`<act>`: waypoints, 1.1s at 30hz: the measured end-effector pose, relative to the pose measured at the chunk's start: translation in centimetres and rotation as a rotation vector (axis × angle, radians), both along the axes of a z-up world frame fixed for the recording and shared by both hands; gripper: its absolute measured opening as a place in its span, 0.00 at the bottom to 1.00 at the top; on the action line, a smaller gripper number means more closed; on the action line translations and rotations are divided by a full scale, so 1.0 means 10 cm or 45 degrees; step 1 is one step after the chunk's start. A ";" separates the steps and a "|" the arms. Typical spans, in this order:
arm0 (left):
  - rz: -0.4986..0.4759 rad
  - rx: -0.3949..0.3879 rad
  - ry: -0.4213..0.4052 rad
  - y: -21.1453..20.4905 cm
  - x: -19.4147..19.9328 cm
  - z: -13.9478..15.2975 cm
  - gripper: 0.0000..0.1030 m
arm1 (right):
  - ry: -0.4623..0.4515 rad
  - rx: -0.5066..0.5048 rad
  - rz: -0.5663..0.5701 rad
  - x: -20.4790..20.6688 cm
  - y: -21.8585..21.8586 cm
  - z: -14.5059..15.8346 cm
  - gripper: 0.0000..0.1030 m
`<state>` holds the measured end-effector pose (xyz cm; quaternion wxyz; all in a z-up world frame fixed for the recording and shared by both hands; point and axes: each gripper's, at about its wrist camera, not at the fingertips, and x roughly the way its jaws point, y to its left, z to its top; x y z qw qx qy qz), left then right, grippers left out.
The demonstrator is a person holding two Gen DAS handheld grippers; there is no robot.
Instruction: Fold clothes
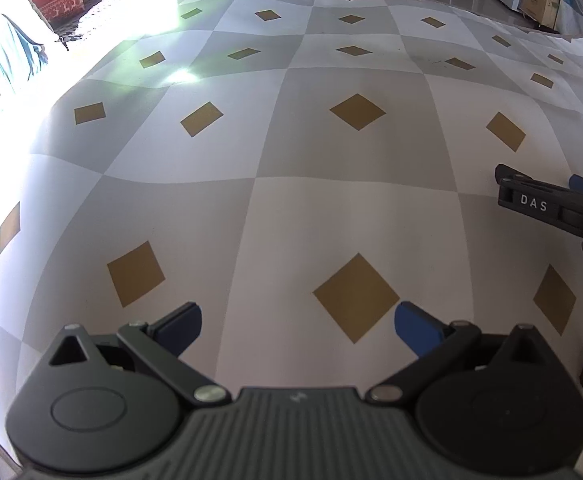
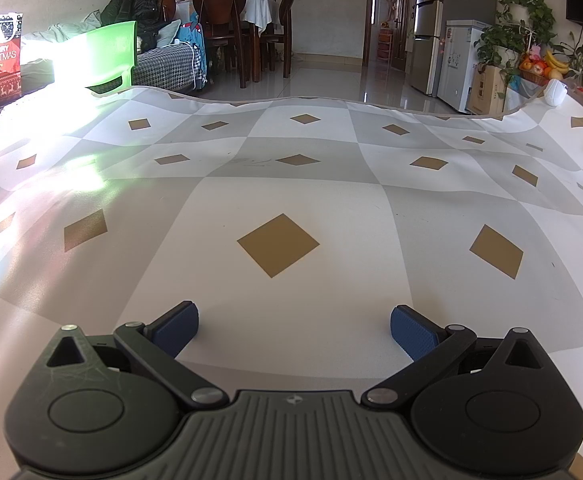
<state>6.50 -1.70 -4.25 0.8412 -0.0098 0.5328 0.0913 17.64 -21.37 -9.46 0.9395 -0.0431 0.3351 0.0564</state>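
Left gripper [image 1: 297, 326] spread, right gripper [image 2: 294, 330] spread, over bare checkered tablecloth [image 2: 291, 184], far edge distant.

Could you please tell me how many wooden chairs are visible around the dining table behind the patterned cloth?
2: one chair left of the dining table, another on its right. More may be hidden.

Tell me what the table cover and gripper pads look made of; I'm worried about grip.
Table cover: likely glossy vinyl or oilcloth, given its sharp window glare and wavy hanging edge. Right gripper pads: probably blue rubber, matte with a dotted texture.
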 end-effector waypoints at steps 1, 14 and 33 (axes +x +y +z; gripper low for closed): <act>0.002 0.004 0.001 0.00 0.00 -0.01 1.00 | 0.000 0.000 0.000 0.00 0.00 0.00 1.00; -0.052 0.013 -0.017 -0.10 -0.02 -0.04 1.00 | 0.000 0.000 0.000 0.00 0.00 0.00 1.00; -0.117 0.054 -0.082 -0.17 -0.22 0.15 1.00 | 0.000 0.000 0.000 0.00 0.00 0.00 1.00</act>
